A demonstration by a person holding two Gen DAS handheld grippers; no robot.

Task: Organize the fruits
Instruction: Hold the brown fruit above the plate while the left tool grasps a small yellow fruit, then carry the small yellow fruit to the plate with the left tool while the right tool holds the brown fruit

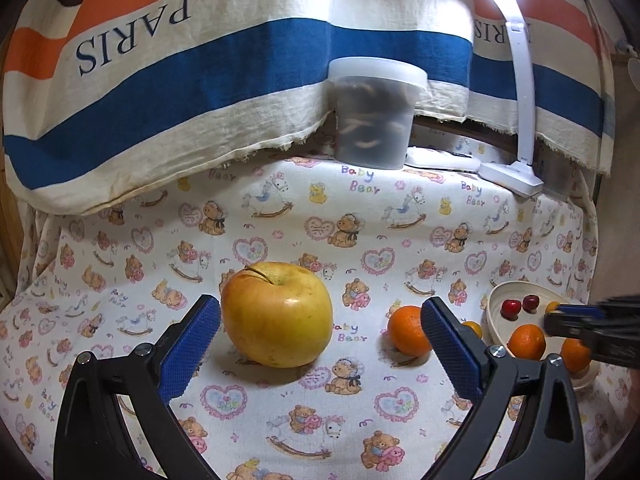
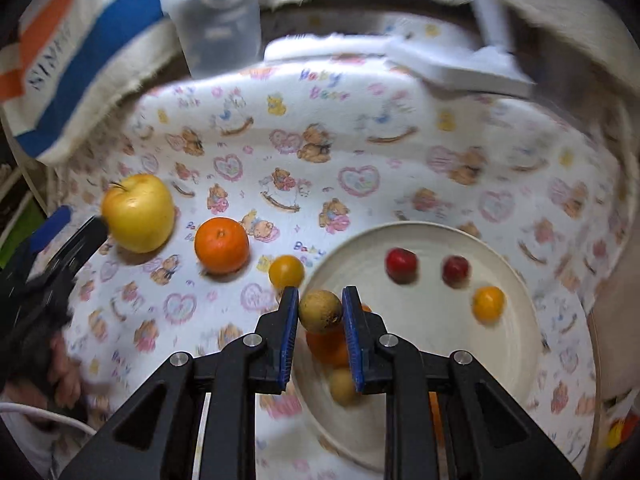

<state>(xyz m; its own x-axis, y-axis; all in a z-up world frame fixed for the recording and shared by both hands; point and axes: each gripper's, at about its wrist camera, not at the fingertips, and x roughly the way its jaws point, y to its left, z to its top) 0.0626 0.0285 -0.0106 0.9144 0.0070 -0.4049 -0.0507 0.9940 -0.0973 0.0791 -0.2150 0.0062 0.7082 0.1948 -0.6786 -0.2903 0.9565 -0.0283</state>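
1. Step in hand, as I judged it: carrying one small fruit to the plate while the big fruit waited. My right gripper (image 2: 320,312) was clamped narrow on a small brownish-yellow fruit (image 2: 321,311), pinched between both blue pads, hanging over the near-left rim of the cream plate (image 2: 520,344).
2. Below and ahead of that gripper the plate already held two red fruits (image 2: 401,265), a small yellow-orange fruit (image 2: 488,304) to the right, orange ones directly beneath the jaws, and a pale yellowish one nearer me. The view was motion-blurred, so I could not count them exactly.
3. My left gripper (image 1: 320,344) stood wide open, holding nothing. The yellow apple (image 1: 277,314) sat on the desk between its pads, closer to the left one; I could not tell whether that pad touched it.
4. Next move, my judgement: ease the right jaws apart over a bare patch of plate so the fruit drops without knocking the others. Then close the left on the apple, centring it first.
5. Still loose on the desk: an orange mandarin (image 1: 408,330) just behind the left gripper's right pad, and a small yellow fruit (image 2: 286,271) just ahead-left of the right gripper, beside the plate rim.
6. In the way: little. The right gripper itself sat far right of my left one, over the plate, so both hands crowded that spot. A lidded plastic tub (image 1: 374,114) and a white lamp base (image 1: 510,178) stood well ahead, clear of the work.
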